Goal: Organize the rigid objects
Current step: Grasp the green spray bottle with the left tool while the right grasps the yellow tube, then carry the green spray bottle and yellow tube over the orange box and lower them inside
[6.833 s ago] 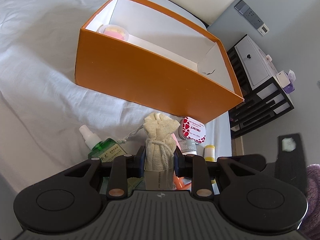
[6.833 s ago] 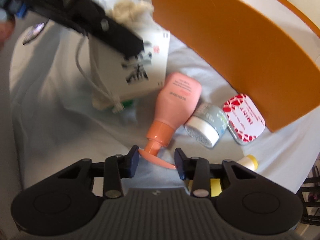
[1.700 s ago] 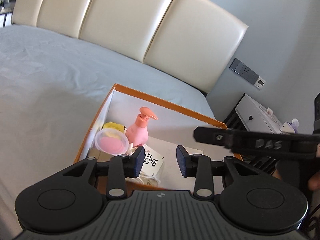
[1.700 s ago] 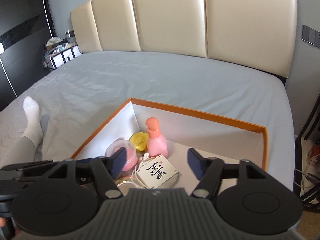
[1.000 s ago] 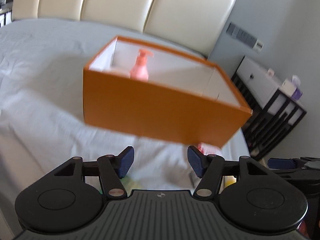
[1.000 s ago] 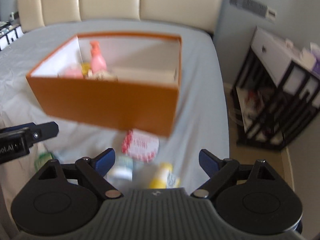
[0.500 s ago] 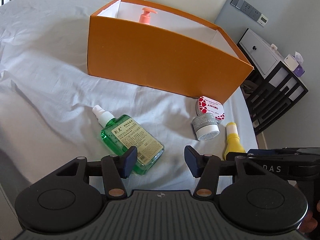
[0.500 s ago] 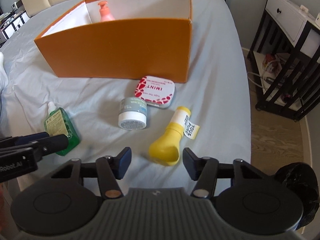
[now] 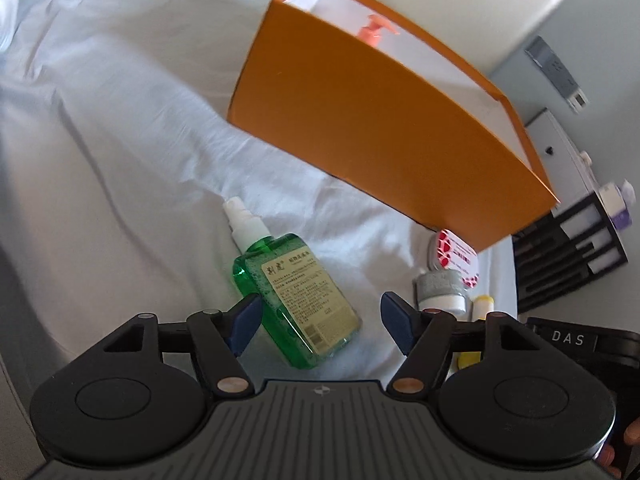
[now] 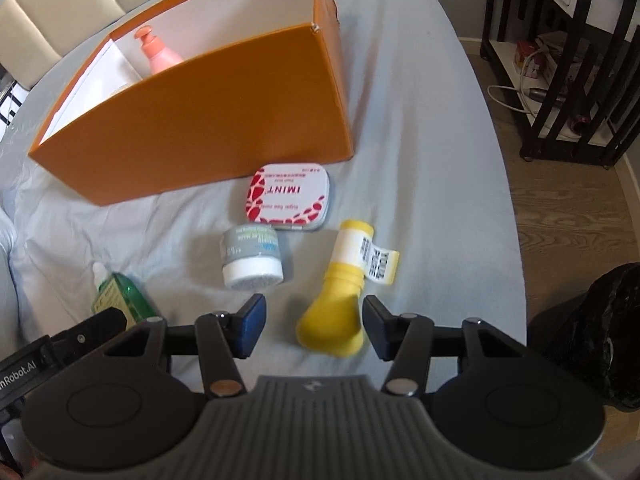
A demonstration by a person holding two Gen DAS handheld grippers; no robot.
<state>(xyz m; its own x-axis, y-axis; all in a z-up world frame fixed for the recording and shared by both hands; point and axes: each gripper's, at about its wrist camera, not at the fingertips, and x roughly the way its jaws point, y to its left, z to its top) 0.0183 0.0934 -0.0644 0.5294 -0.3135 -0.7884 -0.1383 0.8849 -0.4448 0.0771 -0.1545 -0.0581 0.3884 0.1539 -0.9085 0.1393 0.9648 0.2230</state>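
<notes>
A green spray bottle (image 9: 294, 280) lies on the white sheet, its lower end between the jaws of my left gripper (image 9: 320, 316). Those jaws are opening and the pads do not touch it. A yellow tube-shaped object (image 10: 340, 312) with a paper tag lies flat, its wide end between the closing jaws of my right gripper (image 10: 314, 322), with gaps on both sides. A red-and-white mint tin (image 10: 290, 198) and a small grey jar (image 10: 252, 258) lie in front of the orange box (image 10: 200, 136). Inside the box stands a pink pump bottle (image 10: 158, 54).
The bed's right edge runs close to the yellow object, with wooden floor (image 10: 568, 208) beyond. A black shelf unit (image 10: 568, 52) stands on the floor and a black bag (image 10: 592, 332) sits at the lower right. Cream headboard panels (image 9: 460, 4) rise behind the box.
Both grippers have sunk toward the sheet and rolled. The left jaws widened around the green bottle. The right jaws narrowed from wide to about the yellow object's end.
</notes>
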